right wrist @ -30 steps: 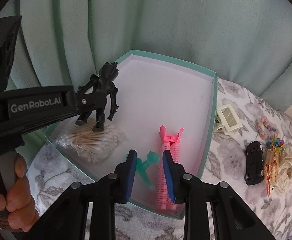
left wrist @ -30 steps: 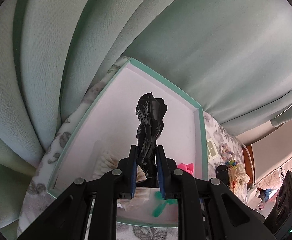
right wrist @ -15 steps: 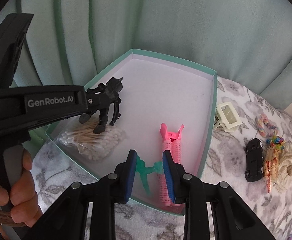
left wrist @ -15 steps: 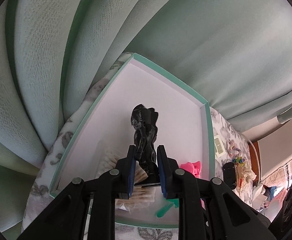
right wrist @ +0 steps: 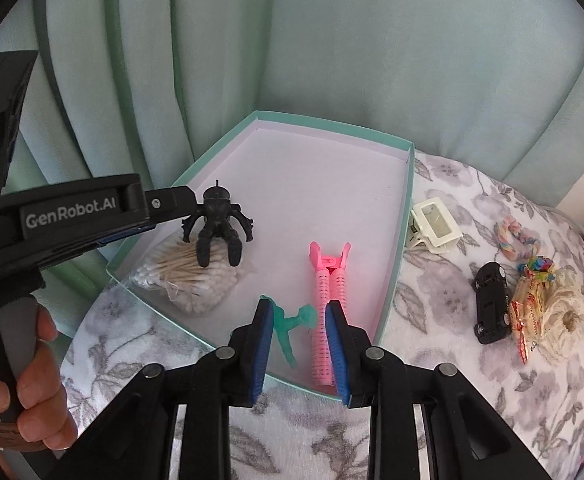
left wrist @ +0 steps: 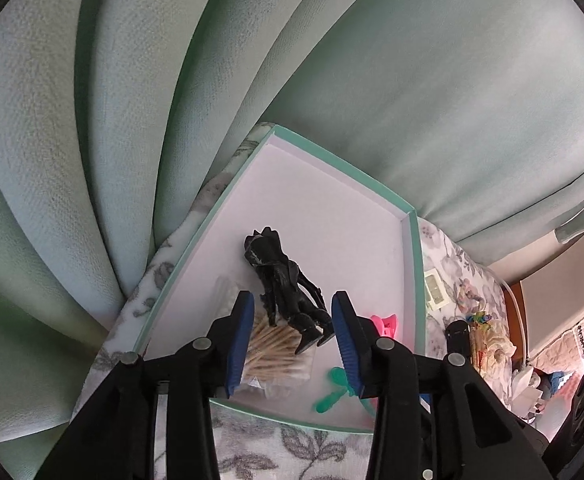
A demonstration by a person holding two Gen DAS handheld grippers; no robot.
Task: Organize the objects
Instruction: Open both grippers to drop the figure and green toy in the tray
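A black toy figure lies in the teal-rimmed white box, its legs resting on a bag of cotton swabs. My left gripper is open just above the figure, its fingers standing apart on either side of the legs. A pink hair clip and a green plastic toy lie at the box's near end. Over those two hovers my right gripper, open and holding nothing.
On the floral cloth right of the box lie a white claw clip, a black toy car, a cream scrunchie with colourful bands and a pastel hair tie. Pale green curtains hang behind. A hand holds the left gripper's handle.
The left gripper lowered the figure into the box and opened; the figure tipped from upright to lying on the swab bag. The right gripper hardly moved.
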